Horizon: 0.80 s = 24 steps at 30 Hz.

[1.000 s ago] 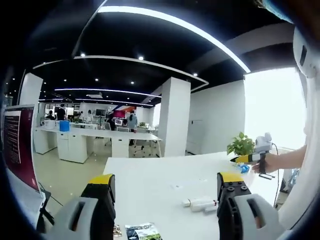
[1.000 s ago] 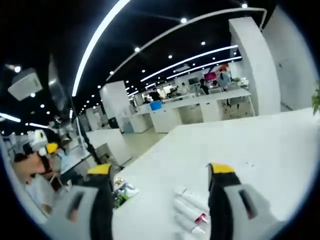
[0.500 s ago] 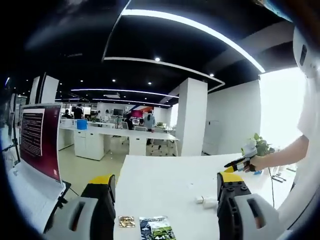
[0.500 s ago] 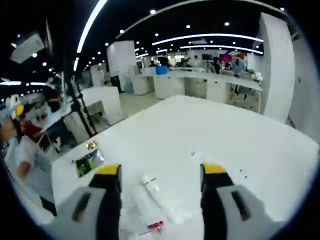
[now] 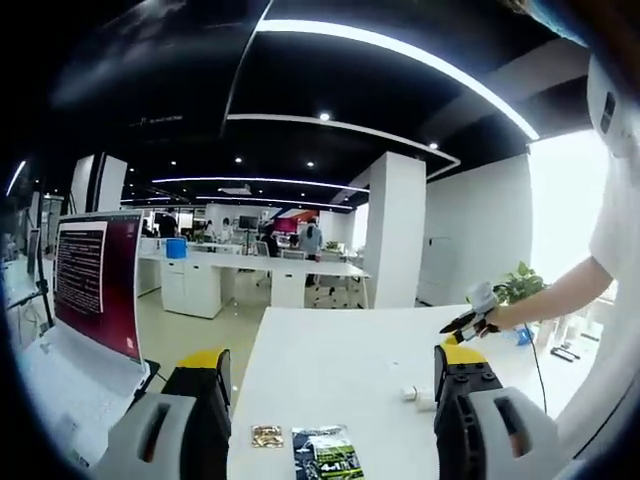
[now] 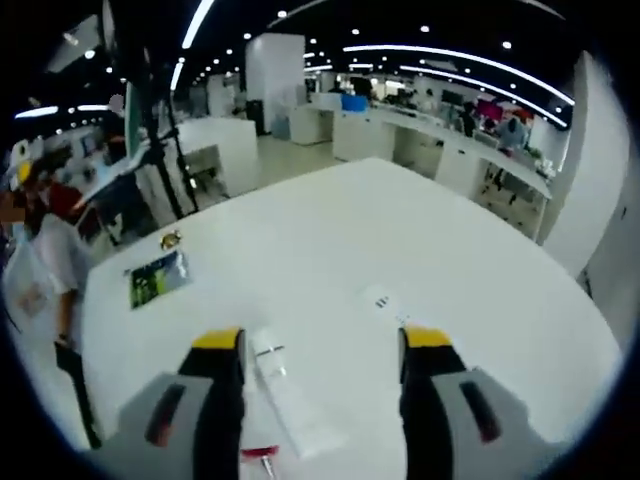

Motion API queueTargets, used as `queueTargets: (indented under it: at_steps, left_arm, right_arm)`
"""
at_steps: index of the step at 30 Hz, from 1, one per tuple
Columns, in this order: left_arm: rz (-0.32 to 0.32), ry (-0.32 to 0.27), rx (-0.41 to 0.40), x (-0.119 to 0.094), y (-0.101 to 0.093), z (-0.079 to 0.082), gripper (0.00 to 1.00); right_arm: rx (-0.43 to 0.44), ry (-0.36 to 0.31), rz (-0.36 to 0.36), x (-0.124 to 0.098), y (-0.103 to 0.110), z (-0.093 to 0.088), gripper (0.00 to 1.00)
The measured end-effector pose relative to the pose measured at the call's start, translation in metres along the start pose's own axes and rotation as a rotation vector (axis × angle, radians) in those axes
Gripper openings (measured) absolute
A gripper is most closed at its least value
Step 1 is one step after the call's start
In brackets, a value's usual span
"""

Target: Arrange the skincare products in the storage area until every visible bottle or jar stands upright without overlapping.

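**Tubes flat on the white tabletop**

Between the right gripper's (image 6: 318, 345) spread, empty fingers, white skincare tubes (image 6: 285, 400) lie on their sides on the tabletop (image 6: 330, 240), close together, one with a red cap near the lower edge; none stands upright. Whether they touch is too blurred to tell. A small white label (image 6: 384, 301) lies just beyond them. Farther off, near the tabletop's edge, sit a dark green sachet (image 6: 156, 279) and a small gold packet (image 6: 170, 239).

Seen from the left gripper (image 5: 330, 365), whose fingers are also apart and hold nothing, one white tube (image 5: 417, 395) lies beside the right finger. A potted plant (image 5: 522, 285) stands at the far side.
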<state>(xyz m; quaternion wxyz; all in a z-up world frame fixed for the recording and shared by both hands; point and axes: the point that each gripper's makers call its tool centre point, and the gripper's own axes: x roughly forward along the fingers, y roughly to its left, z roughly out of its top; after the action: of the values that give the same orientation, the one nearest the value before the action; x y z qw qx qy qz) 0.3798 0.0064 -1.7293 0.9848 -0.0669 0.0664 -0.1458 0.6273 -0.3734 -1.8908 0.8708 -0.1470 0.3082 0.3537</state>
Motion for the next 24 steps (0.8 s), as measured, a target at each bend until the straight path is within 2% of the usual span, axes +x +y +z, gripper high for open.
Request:
queueTargets:
  at_steps: [7, 12, 14, 19, 20, 24]
  left_arm:
    - [-0.014, 0.001, 0.008, 0.005, -0.004, 0.002, 0.86]
    - [-0.019, 0.008, 0.014, 0.006, -0.005, 0.002, 0.86]
    - [-0.019, 0.011, 0.016, 0.006, -0.005, 0.002, 0.86]
    - [-0.008, 0.016, 0.018, 0.005, -0.005, 0.002, 0.86]
    - [-0.004, 0.021, 0.021, 0.004, -0.006, 0.001, 0.86]
    - [0.007, 0.034, 0.022, 0.000, -0.004, -0.001, 0.86]
  right_arm:
    - [-0.040, 0.036, 0.009, 0.006, -0.004, -0.003, 0.59]
    - [-0.090, 0.114, 0.015, 0.013, -0.007, -0.018, 0.57]
    - [-0.098, 0.126, 0.015, 0.016, -0.008, -0.020, 0.54]
    - [-0.142, 0.231, 0.039, 0.029, -0.004, -0.041, 0.50]
    - [-0.159, 0.269, 0.045, 0.032, -0.003, -0.049, 0.49]
    - [-0.188, 0.348, 0.080, 0.041, 0.006, -0.070, 0.48]
